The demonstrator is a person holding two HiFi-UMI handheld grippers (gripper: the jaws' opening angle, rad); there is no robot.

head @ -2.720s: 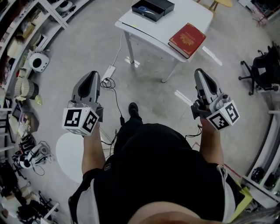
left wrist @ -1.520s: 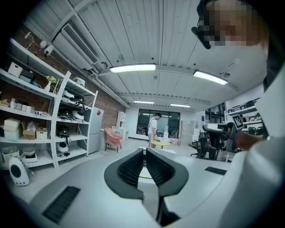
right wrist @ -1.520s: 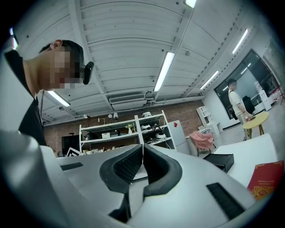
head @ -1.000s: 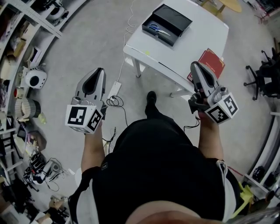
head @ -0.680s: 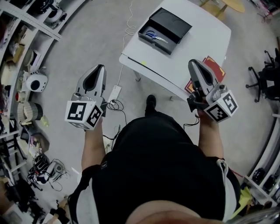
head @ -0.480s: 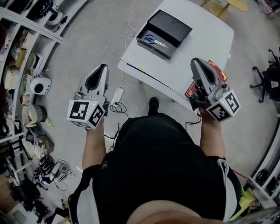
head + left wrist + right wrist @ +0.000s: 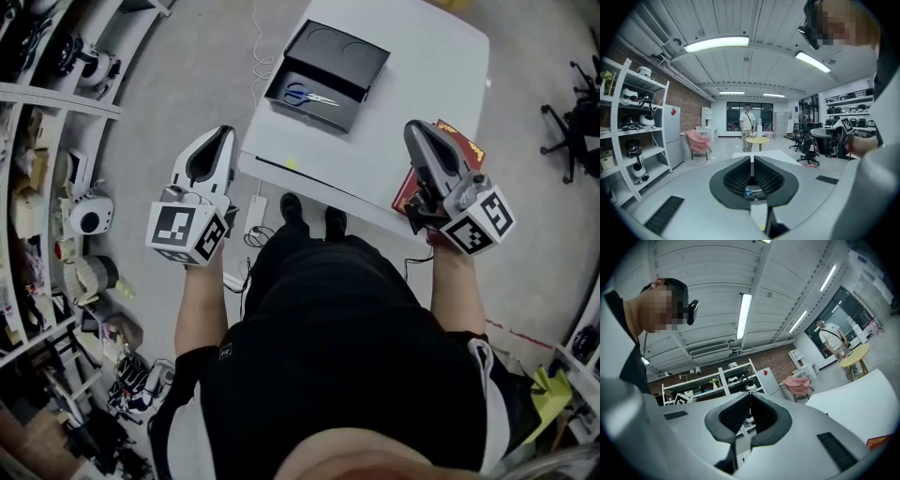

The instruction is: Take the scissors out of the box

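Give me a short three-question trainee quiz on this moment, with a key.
1. True or false: the scissors lie inside the black box.
2. In the head view, which lies closest to the right gripper? A) red book B) scissors C) black box
3. Fill in: the left gripper, jaws shut, holds ____.
Key: 1 true; 2 A; 3 nothing.

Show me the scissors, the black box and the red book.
scissors (image 7: 313, 97), head view, where the blue handles meet the blades.
black box (image 7: 342, 54), head view, the bare far half.
red book (image 7: 461, 148), head view, far corner of its cover.
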